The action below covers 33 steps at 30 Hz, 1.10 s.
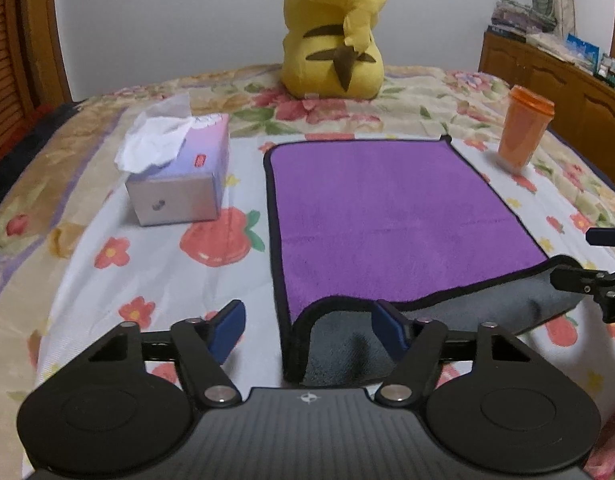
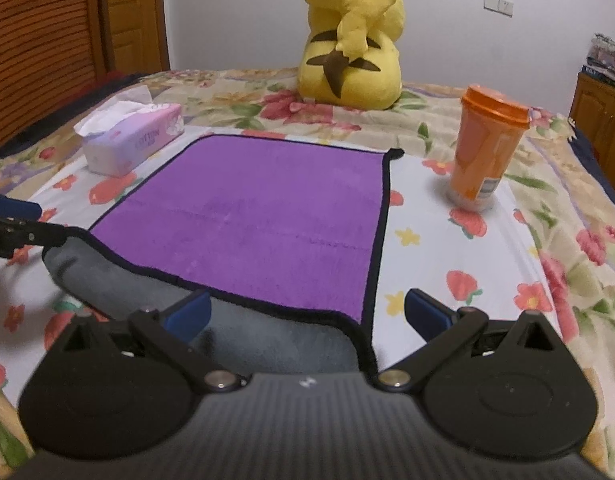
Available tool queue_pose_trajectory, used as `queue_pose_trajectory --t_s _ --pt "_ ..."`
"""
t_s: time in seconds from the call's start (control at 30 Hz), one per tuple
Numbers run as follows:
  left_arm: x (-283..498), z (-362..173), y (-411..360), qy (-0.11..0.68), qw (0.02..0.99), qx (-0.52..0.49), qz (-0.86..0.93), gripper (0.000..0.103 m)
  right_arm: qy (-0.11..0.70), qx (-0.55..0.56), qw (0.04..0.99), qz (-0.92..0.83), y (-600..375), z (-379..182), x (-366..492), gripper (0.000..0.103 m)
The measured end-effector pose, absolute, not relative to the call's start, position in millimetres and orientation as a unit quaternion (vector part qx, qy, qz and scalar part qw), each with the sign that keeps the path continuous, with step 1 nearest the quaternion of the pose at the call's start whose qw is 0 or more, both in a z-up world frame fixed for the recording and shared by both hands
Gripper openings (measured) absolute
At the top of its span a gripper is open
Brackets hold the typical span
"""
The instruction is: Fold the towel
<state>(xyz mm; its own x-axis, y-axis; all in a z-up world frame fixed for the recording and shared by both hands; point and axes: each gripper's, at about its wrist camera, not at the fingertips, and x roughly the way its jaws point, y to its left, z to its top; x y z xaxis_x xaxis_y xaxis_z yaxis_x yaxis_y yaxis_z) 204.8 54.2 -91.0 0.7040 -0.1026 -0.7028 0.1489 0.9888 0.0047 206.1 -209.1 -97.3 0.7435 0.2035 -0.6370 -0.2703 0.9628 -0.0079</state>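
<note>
A purple towel with a black hem lies flat on the flowered bedspread; it also shows in the right wrist view. Its near edge is raised and curled, showing the grey underside. My left gripper is open, its jaws straddling the near left corner of the towel. My right gripper is open, its jaws straddling the near right corner. Each gripper's tip shows at the edge of the other's view: the right one, the left one.
A tissue box stands left of the towel. An orange lidded cup stands to its right. A yellow plush toy sits behind. A wooden cabinet stands at the far right.
</note>
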Motion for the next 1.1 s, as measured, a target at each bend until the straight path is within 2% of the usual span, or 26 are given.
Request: queue_pose_trajectory --t_s 0.07,0.23,0.47,0.5,0.53,0.67,0.93,1.1 --pt "207 -95 55 0.382 0.921 0.031 -0.067 0.063 0.342 -0.049 0.930 0.129 -210 -99 208 0.103" --pt "209 -100 58 0.390 0.918 0.015 -0.071 0.050 0.358 -0.043 0.923 0.131 -212 -104 213 0.103" --pt "213 -105 61 0.398 0.915 0.009 -0.064 0.047 0.386 -0.011 0.912 0.140 -220 -110 219 0.102" --pt "213 -106 62 0.400 0.914 0.009 -0.063 0.047 0.391 -0.004 0.909 0.142 -221 -110 220 0.097" --pt "214 -107 63 0.404 0.913 0.007 -0.064 0.046 0.394 0.000 0.908 0.145 -222 -111 220 0.089" --pt "215 -111 63 0.414 0.908 0.007 -0.066 0.043 0.407 0.004 0.900 0.153 -222 -113 222 0.086" --pt "215 -116 61 0.425 0.903 0.009 -0.066 0.043 0.424 0.013 0.890 0.165 -227 -114 225 0.073" --pt "215 -115 60 0.425 0.902 0.004 -0.072 0.035 0.432 0.018 0.886 0.167 -232 -112 227 0.064"
